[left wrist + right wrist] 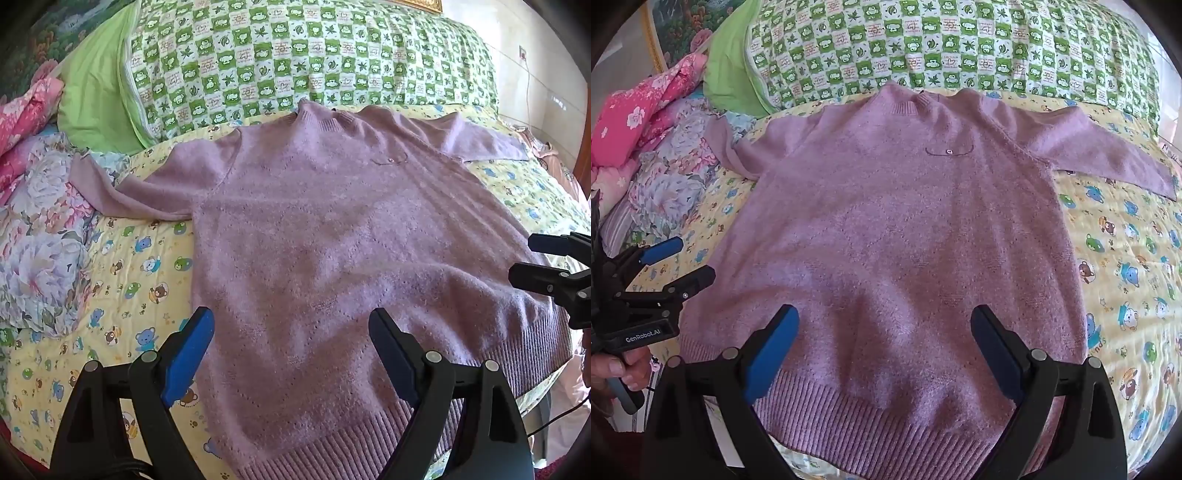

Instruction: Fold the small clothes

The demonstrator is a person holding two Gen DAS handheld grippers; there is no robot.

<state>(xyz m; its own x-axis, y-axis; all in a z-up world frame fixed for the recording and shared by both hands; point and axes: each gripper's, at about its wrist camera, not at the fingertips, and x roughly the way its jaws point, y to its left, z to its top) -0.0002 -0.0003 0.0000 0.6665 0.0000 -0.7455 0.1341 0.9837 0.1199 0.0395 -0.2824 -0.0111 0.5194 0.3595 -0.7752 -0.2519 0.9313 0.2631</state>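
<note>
While the lilac sweater [886,236] is lying flat, front up, on the bear-print bedsheet [1126,280], sleeves spreading outward, both grippers are hovering above its ribbed hem. Left gripper [291,325]: fingers gaping, holding nothing. Right gripper [884,325]: likewise spread, gripping nothing. Green checked pillow [960,48] sitting beyond the collar.

sweater [886,240] lies flat on the bedsheet [1126,258], pillow [942,48] behind it, quilts [665,177] left.

Green checked pillow [953,48] on yellow bear-print quilt [1126,266], floral bedding [48,236] piled beside
</note>
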